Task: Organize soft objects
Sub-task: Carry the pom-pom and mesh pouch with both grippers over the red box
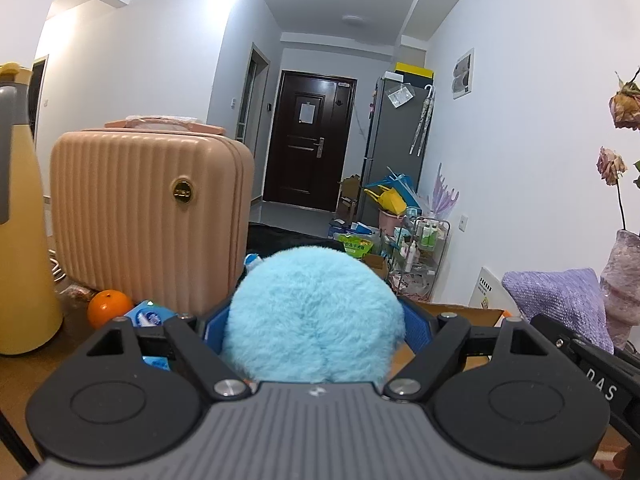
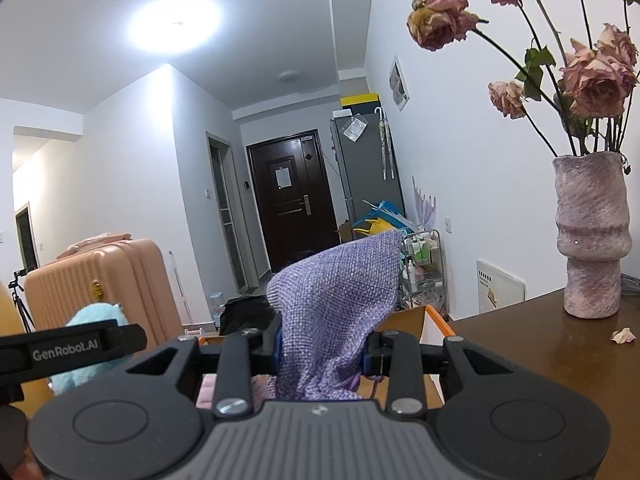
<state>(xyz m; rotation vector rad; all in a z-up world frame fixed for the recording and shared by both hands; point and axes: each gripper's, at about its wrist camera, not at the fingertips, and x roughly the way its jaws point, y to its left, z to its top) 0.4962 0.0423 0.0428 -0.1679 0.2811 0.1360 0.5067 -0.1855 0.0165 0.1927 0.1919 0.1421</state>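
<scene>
My left gripper is shut on a fluffy light-blue plush toy that fills the space between its blue pads. The plush also shows at the left of the right wrist view. My right gripper is shut on a purple woven cloth, which stands up in a peak between the fingers. The same cloth shows at the right of the left wrist view. Both grippers hover above an open cardboard box, whose edge also shows in the left wrist view.
A pink ribbed suitcase stands on the left with an orange and a blue packet at its foot. A yellow bottle is at far left. A pink vase of dried roses stands on the brown table.
</scene>
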